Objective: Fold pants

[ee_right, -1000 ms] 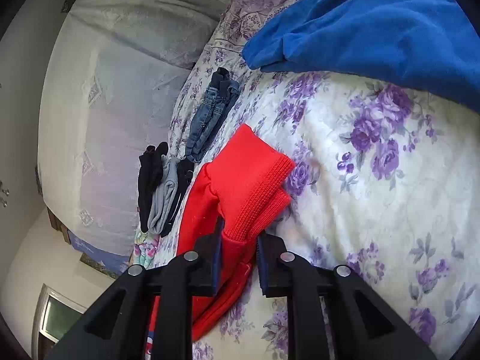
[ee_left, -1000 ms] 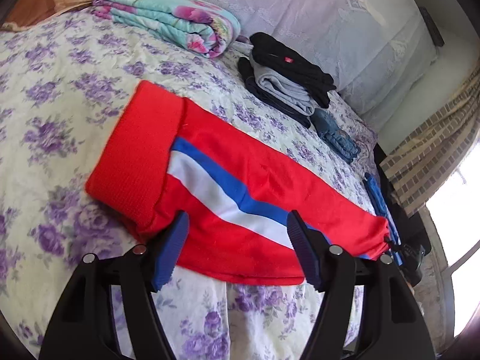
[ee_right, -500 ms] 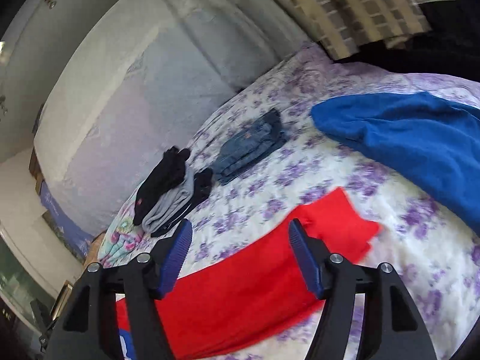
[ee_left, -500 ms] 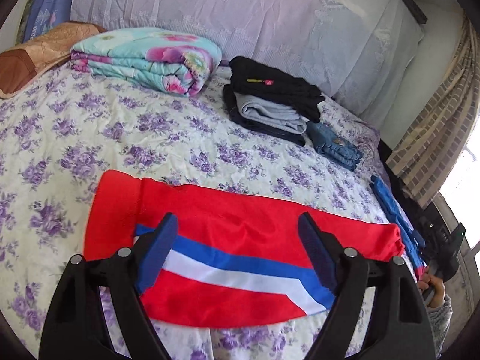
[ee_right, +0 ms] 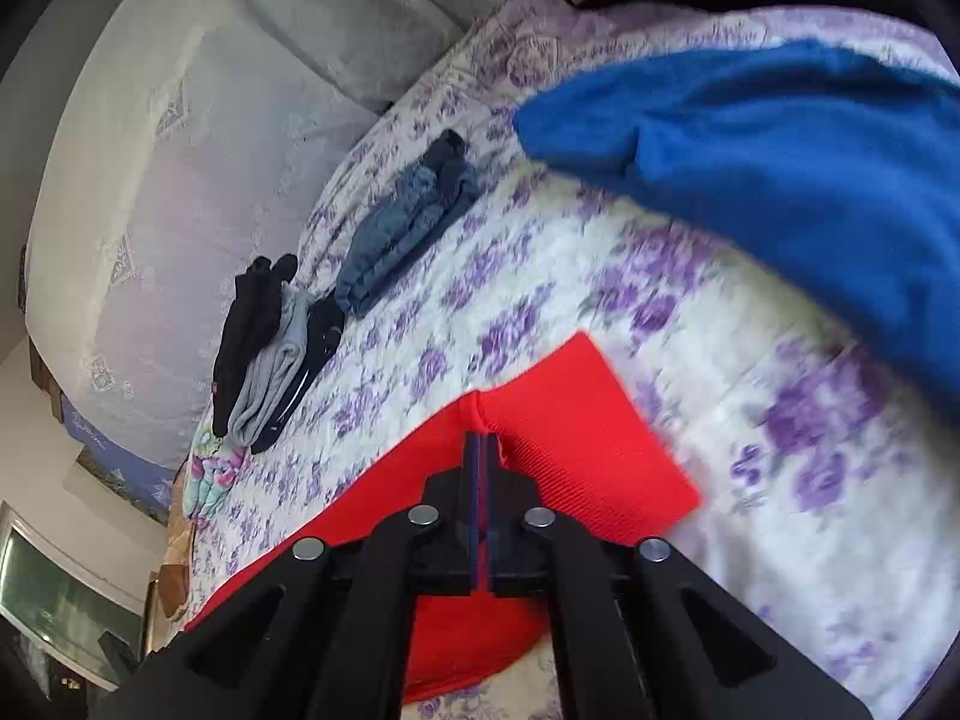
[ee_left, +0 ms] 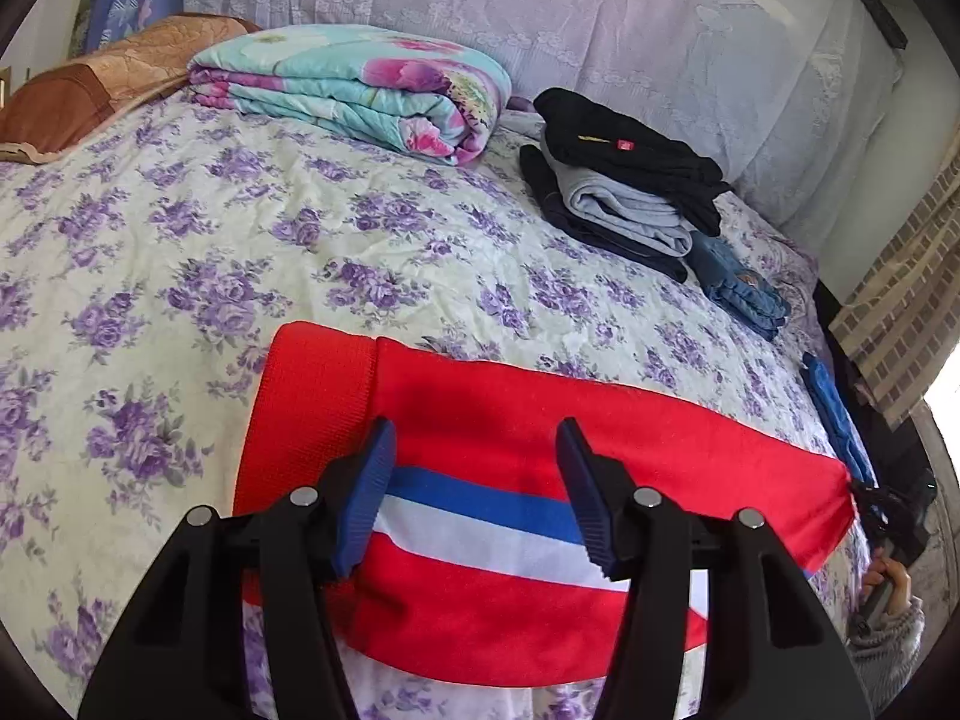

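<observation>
Red pants (ee_left: 540,420) lengthwise left to right

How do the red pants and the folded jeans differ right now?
The red pants lie stretched out long and flat; the jeans sit folded into a small bundle. The pants are bright red with a blue and white stripe; the jeans are plain faded blue. The right gripper pinches the pants; nothing touches the jeans. Both rest on the floral bedspread.

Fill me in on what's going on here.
A person with a gripper in each hand is folding red pants on a flowered bed. The right gripper is shut on the fabric near the ribbed cuff. The left gripper hovers open over the striped part. Folded clothes sit behind.
</observation>
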{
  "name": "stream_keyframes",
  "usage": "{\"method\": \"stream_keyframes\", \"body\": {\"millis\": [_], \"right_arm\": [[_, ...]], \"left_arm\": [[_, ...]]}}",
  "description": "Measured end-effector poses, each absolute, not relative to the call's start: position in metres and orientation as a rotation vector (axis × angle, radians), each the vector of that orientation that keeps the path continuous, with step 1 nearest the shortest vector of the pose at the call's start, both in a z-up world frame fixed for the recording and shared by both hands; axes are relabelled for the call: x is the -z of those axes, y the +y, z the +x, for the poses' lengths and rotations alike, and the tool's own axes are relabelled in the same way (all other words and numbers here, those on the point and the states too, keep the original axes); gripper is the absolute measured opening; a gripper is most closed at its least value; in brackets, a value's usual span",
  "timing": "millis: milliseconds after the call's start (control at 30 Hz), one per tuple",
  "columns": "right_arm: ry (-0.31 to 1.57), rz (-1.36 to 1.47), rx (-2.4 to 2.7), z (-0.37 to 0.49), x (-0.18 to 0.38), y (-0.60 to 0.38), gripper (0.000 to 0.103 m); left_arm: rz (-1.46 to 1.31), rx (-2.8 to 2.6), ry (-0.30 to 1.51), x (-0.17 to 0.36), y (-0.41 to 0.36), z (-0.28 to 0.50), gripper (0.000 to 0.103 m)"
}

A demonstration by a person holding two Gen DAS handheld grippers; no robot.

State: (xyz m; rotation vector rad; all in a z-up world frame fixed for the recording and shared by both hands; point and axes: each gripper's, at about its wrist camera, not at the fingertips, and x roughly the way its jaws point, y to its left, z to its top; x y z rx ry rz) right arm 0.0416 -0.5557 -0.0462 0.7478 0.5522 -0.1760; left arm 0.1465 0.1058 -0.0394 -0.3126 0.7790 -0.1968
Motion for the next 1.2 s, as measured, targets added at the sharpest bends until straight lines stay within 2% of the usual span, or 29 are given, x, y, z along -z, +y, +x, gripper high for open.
{"method": "stream_keyframes", "body": {"millis": [33, 67, 100, 133, 400, 600, 767, 967, 1100, 1167, 1200], "right_arm": [[0.535, 0.713, 0.207, 0.034, 0.037, -0.555, 0.056], [0.522, 0.672, 0.243, 0.024, 0.028, -0.553, 0.08], [0.514, 0.642, 0.253, 0.014, 0.022, -0.549, 0.081], [0.522, 0.633, 0.23, 0.007, 0.022, -0.546, 0.081], [0.582, 0.968, 0.074, -0.017, 0.075, -0.538, 0.081], [0.561, 1.014, 0.064, -0.009, 0.073, -0.534, 0.081], [0.52, 0.892, -0.062, 0.0, 0.036, -0.506, 0.081], [0.801, 0.697, -0.584, 0.126, -0.002, -0.396, 0.082], [1.002, 0.517, -0.739, 0.211, -0.003, -0.314, 0.088], [1.118, 0.471, -0.781, 0.252, 0.008, -0.282, 0.088], [1.165, 0.444, -0.79, 0.268, 0.015, -0.27, 0.088]], "left_arm": [[-0.299, 0.179, 0.76, 0.034, 0.103, 0.139, 0.059], [-0.284, 0.163, 0.738, 0.028, 0.1, 0.131, 0.074], [-0.27, 0.131, 0.713, 0.023, 0.1, 0.122, 0.09], [-0.267, 0.105, 0.69, 0.019, 0.1, 0.113, 0.094], [-0.347, 0.114, 0.769, 0.028, 0.108, 0.064, 0.094], [-0.397, 0.097, 0.802, 0.042, 0.109, 0.059, 0.094], [-0.32, 0.207, 0.754, 0.014, 0.075, 0.068, 0.094], [-0.145, 0.445, 0.794, 0.013, -0.022, 0.106, 0.094], [-0.077, 0.518, 0.892, 0.048, -0.074, 0.122, 0.093], [-0.107, 0.511, 0.98, 0.075, -0.079, 0.125, 0.09], [-0.089, 0.511, 0.96, 0.081, -0.081, 0.12, 0.09]]}}
